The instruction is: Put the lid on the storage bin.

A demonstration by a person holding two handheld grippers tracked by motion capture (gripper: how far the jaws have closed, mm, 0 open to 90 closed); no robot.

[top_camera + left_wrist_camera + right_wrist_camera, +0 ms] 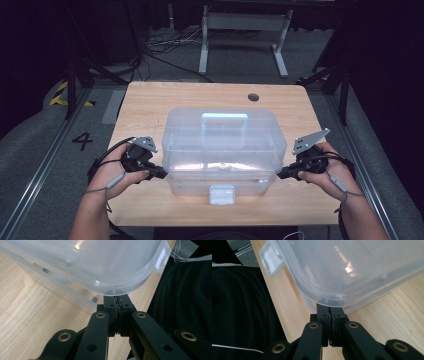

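A clear plastic storage box (220, 150) with a lid and a top handle (224, 120) stands in the middle of the wooden table (150, 100). Its white front latch (222, 194) faces the person. My left gripper (165, 173) is shut, its tips tucked under the lid's rim at the front left corner. In the left gripper view the tips (118, 298) touch the underside of the lid (100, 265). My right gripper (279, 174) is shut too, and its tips (329, 307) sit under the lid's rim (352, 267) at the front right corner. Nothing lies between either pair of jaws.
A round cable hole (253, 97) sits in the table near its far edge. Behind the table stands a white frame (245, 30) with cables on the floor. The person's dark clothing (185, 302) is close to the table's near edge.
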